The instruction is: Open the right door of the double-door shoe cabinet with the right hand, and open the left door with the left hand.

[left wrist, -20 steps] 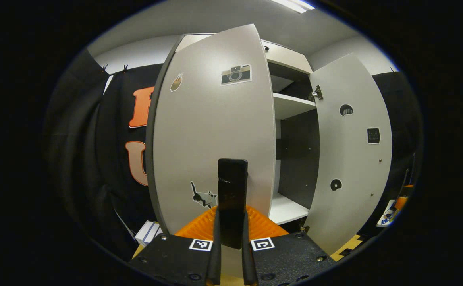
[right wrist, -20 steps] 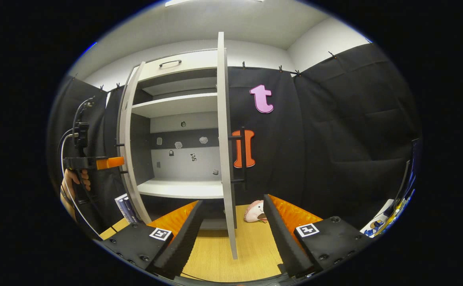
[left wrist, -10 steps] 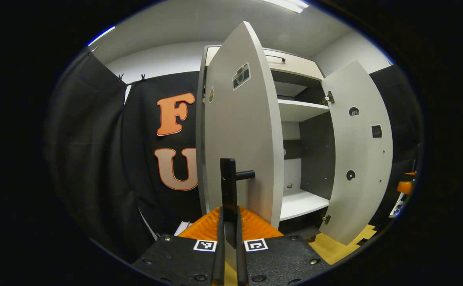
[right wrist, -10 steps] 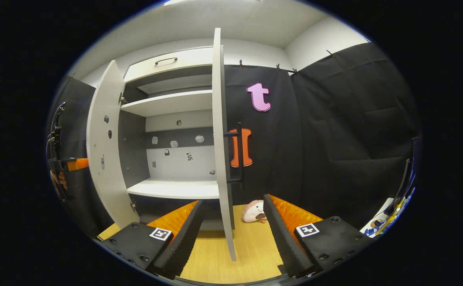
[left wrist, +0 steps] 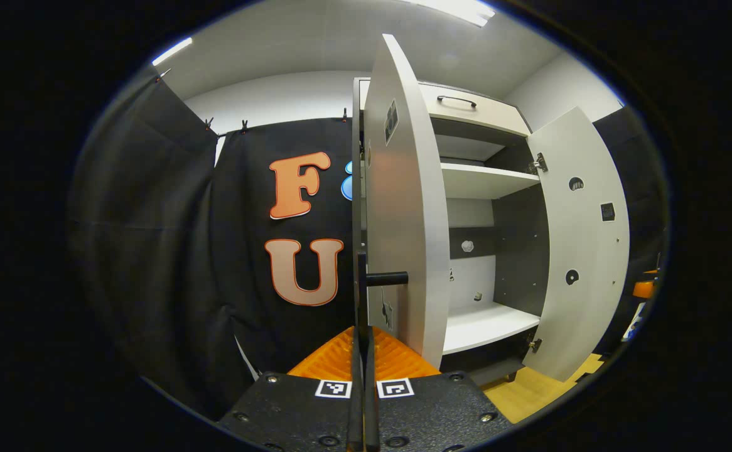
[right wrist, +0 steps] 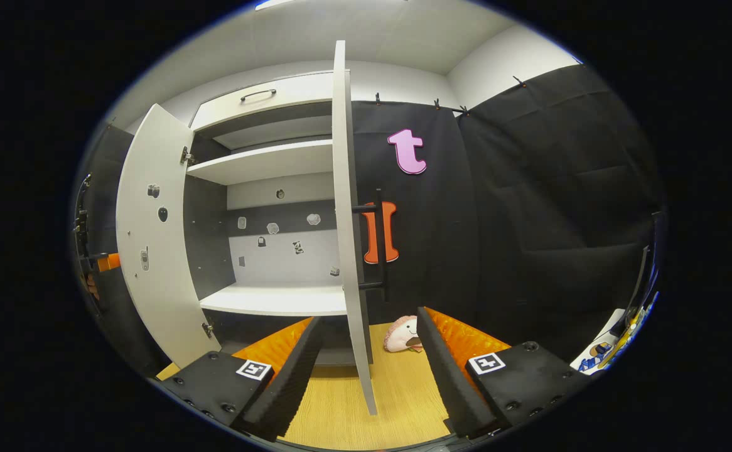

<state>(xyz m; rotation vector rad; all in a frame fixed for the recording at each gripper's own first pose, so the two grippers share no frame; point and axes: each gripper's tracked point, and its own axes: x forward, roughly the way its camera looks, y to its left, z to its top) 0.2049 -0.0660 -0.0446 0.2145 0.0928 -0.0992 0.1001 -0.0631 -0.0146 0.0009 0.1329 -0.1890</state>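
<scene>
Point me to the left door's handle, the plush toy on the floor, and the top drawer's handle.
left door handle (left wrist: pixel 386 278), left gripper view, on its crossbar
plush toy (right wrist: pixel 403 334), right gripper view, middle of its body
drawer handle (right wrist: pixel 258 94), right gripper view, middle of the bar

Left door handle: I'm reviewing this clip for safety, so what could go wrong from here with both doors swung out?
1. The left gripper is clamped on the left door handle; pulling further could strain the hinges of the left door.
2. The right door stands edge-on between the open fingers of the right gripper; any sideways move may knock it.
3. A plush toy lies on the floor beside the right door.
</scene>
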